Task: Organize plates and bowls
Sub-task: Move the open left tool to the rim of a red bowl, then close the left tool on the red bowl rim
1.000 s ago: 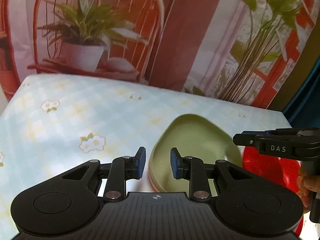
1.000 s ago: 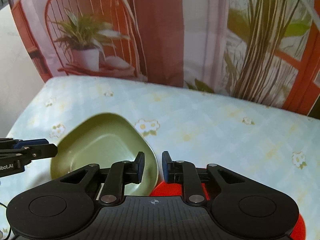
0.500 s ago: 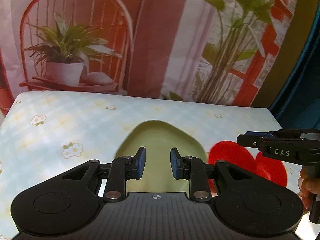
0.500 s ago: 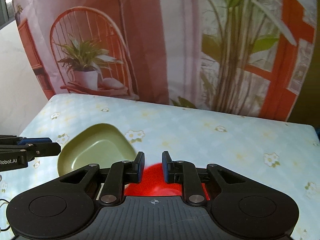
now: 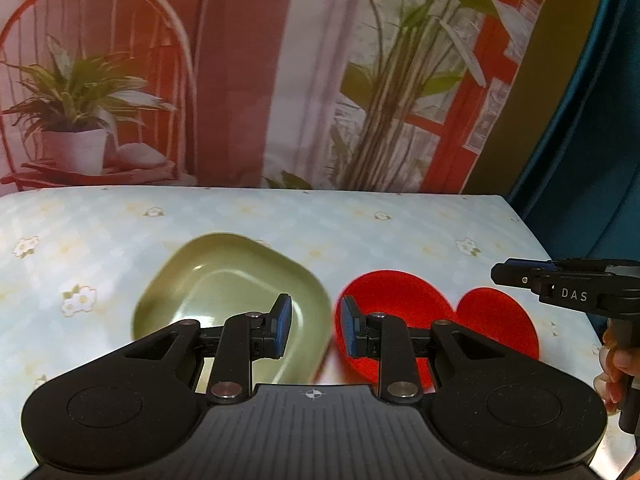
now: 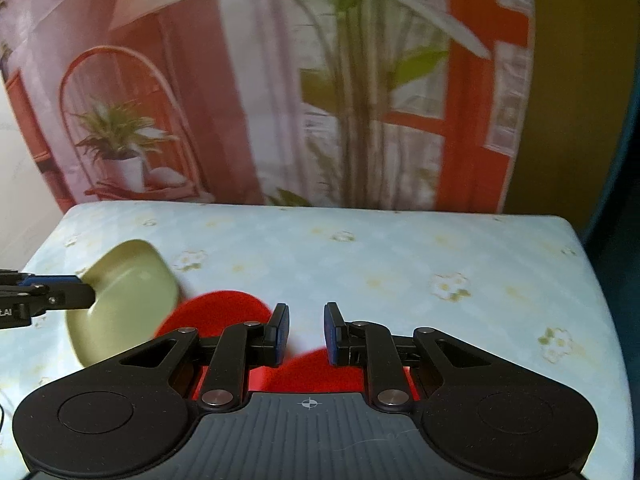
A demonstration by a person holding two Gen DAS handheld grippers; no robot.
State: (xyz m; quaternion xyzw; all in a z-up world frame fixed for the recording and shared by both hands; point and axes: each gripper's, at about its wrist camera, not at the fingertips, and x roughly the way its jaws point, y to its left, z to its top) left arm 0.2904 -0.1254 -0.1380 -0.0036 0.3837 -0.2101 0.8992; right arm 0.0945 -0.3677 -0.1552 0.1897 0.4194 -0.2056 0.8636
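A green bowl (image 5: pixel 224 284) sits on the table left of a red heart-shaped plate (image 5: pixel 440 316); they lie side by side. In the right wrist view the green bowl (image 6: pixel 124 300) is at the left and the red plate (image 6: pixel 216 312) lies partly under my fingers. My left gripper (image 5: pixel 314 326) is open and empty, held above the gap between bowl and plate. My right gripper (image 6: pixel 306 330) is open and empty above the red plate; it shows at the right edge of the left wrist view (image 5: pixel 560 284). My left gripper's tip (image 6: pixel 52 294) shows beside the bowl.
The table (image 6: pixel 400 264) has a light blue checked cloth with small flowers. A printed backdrop (image 5: pixel 280 80) with a chair and plants hangs behind its far edge. The table's right edge (image 5: pixel 532 236) drops to a dark blue surface.
Both grippers have pulled back and up from the table. The bowl and the red plate now look smaller and farther away. The jaws stay open.
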